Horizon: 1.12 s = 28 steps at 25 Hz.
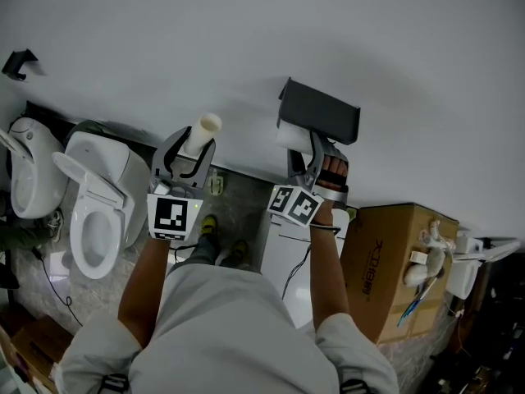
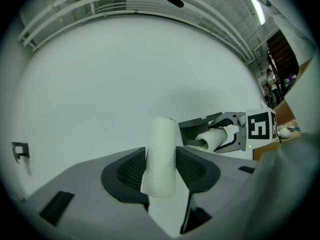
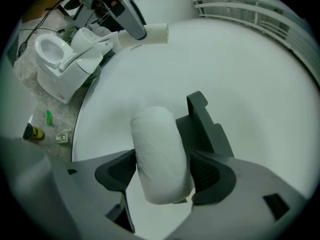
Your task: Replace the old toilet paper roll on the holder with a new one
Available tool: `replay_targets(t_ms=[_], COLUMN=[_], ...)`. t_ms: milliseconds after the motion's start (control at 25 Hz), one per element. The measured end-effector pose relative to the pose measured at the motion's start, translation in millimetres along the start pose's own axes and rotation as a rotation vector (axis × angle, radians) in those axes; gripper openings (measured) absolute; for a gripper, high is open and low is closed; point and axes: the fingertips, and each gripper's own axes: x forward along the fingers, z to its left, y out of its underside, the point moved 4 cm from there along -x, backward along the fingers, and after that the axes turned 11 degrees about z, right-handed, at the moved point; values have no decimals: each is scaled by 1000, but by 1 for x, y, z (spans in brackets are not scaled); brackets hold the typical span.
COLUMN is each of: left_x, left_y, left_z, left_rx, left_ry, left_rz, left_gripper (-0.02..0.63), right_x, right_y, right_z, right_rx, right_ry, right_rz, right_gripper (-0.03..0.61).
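Our left gripper (image 1: 189, 151) clamps the empty cardboard tube (image 1: 206, 128) aside, clear of the holder (image 1: 324, 113). Our right gripper (image 1: 313, 159), jaws wide, hugs the new toilet paper roll (image 3: 160, 154) at the holder, likely for mounting.

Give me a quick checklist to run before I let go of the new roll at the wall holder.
1. Grip: the right gripper has a pad on each side of the soft white toilet paper roll: ok.
2. Position: the roll sits against the dark grey wall-mounted holder, just under its flap: ok.
3. Seating: whether the roll is on the holder's bar: cannot tell, since the bar is hidden behind the roll.
4. Old core: the left gripper is shut on the bare cardboard tube: ok.
5. Clearance: the tube is held off to the side, apart from the holder: ok.
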Motion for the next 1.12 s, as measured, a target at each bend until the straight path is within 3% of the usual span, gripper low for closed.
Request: replay_targets(t_ms=[360, 720, 960, 1120], left_x=[8, 18, 28, 36], left_y=[-5, -16, -28, -43], left_z=[-19, -44, -70, -87], left_rx=[13, 30, 49, 59], left_ry=[42, 106, 176, 219], left_rz=[-4, -19, -42, -93], left_gripper=[207, 208, 208, 208], right_x=[-4, -17, -38, -55], right_y=[20, 72, 118, 144], right_z=[-3, -17, -27, -37], right_rx=[47, 121, 263, 479], right_ry=[-4, 18, 27, 14], right_rz=[16, 130, 216, 230], right_gripper=[373, 371, 329, 305])
